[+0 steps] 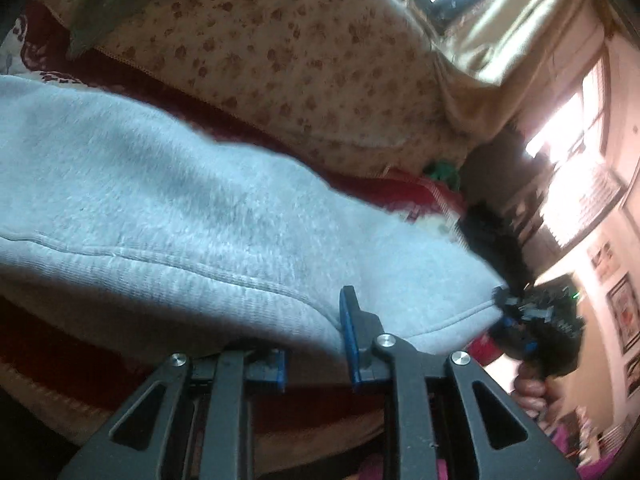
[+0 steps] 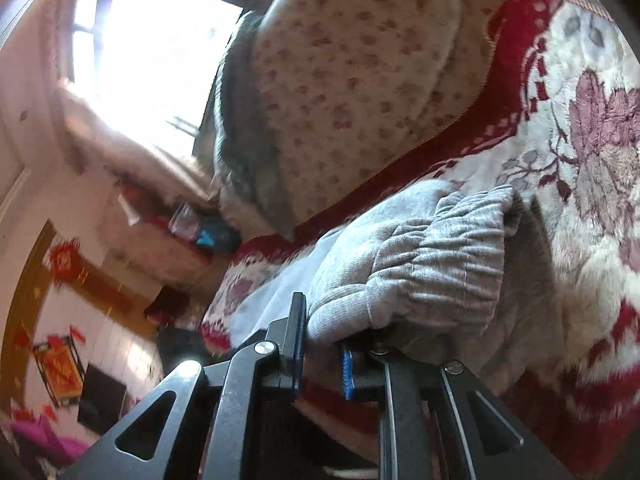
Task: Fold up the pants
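A red floral blanket (image 2: 580, 92) covers the bed, a spotted quilt (image 1: 304, 60) heaped behind. Grey pants (image 1: 160, 184) lie across the blanket. The left hand-held gripper (image 1: 316, 344) pinches their hem; the right hand-held gripper (image 2: 324, 348) pinches the ribbed waistband (image 2: 440, 264).

The pants (image 1: 168, 200) lie across the middle of the left wrist view, on the blanket (image 1: 384, 192). A pillow (image 1: 300, 72) sits behind them, at the top. The left gripper (image 1: 316, 340) is at the bottom, at the pants' edge. The right gripper (image 1: 532, 320) is at the lower right, at the pants' end.
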### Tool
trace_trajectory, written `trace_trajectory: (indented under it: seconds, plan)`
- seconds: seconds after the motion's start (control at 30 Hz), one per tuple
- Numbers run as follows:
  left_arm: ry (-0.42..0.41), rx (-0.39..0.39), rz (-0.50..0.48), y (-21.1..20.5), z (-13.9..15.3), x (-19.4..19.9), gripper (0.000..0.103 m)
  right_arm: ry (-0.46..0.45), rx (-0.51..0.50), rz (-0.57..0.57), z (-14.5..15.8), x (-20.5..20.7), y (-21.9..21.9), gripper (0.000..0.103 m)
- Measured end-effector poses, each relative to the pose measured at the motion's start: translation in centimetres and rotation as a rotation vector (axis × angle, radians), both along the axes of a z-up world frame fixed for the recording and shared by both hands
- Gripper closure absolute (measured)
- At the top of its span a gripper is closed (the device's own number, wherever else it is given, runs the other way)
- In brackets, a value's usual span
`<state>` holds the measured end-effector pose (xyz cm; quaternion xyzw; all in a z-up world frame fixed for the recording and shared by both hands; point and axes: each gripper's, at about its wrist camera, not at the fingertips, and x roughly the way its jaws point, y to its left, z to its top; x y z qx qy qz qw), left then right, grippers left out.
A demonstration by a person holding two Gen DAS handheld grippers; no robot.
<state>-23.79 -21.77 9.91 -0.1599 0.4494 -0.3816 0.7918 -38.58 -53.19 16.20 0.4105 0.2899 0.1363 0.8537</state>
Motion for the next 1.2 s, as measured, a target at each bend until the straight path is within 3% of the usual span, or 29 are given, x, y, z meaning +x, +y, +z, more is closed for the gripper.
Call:
trace_trajectory:
  seconds: [0.1,0.17,0.23,0.27,0.3,0.33,0.37,0.4,0.47,0.63,0.73,0.8,0.83,1.07,1.13,1.2]
  plan:
    - [0.044,0.093,-0.03,-1.2,-3.0,-0.2,0.082,0.094,-0.052,0.008,-2.3,-0.8,0.8,0.087]
    - [0.091,0.113,-0.031,-1.9,-4.9,0.0,0.08,0.199,-0.061,-0.042,-5.2,-0.7,0.3,0.086]
    - [0.073,0.145,-0.036,-2.3,-5.1,-0.2,0.072,0.297,-0.022,-0.074,-7.6,-0.9,-0.3,0.082]
    - [0.055,0.148,-0.049,-2.4,-4.7,-0.3,0.057,0.296,0.033,-0.076,-8.1,-1.3,-0.6,0.08]
    - [0.041,0.146,-0.054,-2.5,-4.3,-0.4,0.039,0.285,0.067,-0.08,-8.1,-1.8,-0.8,0.067]
    - [0.015,0.147,-0.055,-2.3,-3.7,-0.7,0.032,0.266,0.074,-0.086,-7.8,-2.5,-1.1,0.052]
    - [-0.008,0.145,-0.052,-2.0,-3.2,-1.1,0.027,0.248,0.065,-0.102,-7.4,-3.1,-1.3,0.021]
    - [-0.029,0.14,-0.054,-1.8,-2.7,-1.4,0.026,0.224,0.062,-0.124,-7.1,-3.7,-1.5,0.009]
    - [-0.048,0.157,-0.07,-1.9,-2.3,-1.8,0.026,0.206,0.084,-0.145,-7.3,-3.9,-1.8,0.008]
    - [-0.065,0.181,-0.08,-2.4,-2.2,-2.2,0.026,0.262,0.129,-0.168,-10.7,-1.1,-2.1,0.009]
    - [-0.05,0.175,-0.076,-2.5,-2.3,-1.9,0.026,0.18,0.116,-0.181,-10.9,0.6,-2.4,0.014]
    - [-0.048,0.166,-0.077,-2.6,-2.1,-1.8,0.026,0.139,0.116,-0.201,-11.0,1.4,-2.9,0.058]
    - [-0.05,0.163,-0.08,-2.7,-2.0,-1.9,0.026,0.124,0.135,-0.213,-11.0,1.5,-3.3,0.064]
    - [-0.077,0.114,-0.105,-1.8,-0.2,-2.2,0.026,0.079,-0.005,-0.201,-6.4,-0.4,-3.1,0.072]
    - [-0.082,0.103,-0.103,-1.0,0.1,-2.2,0.026,0.126,-0.075,-0.204,-6.2,-0.7,-3.0,0.072]
    - [-0.077,0.093,-0.113,-0.2,0.0,-2.2,0.026,0.208,-0.074,-0.208,-7.8,-0.6,-3.3,0.071]
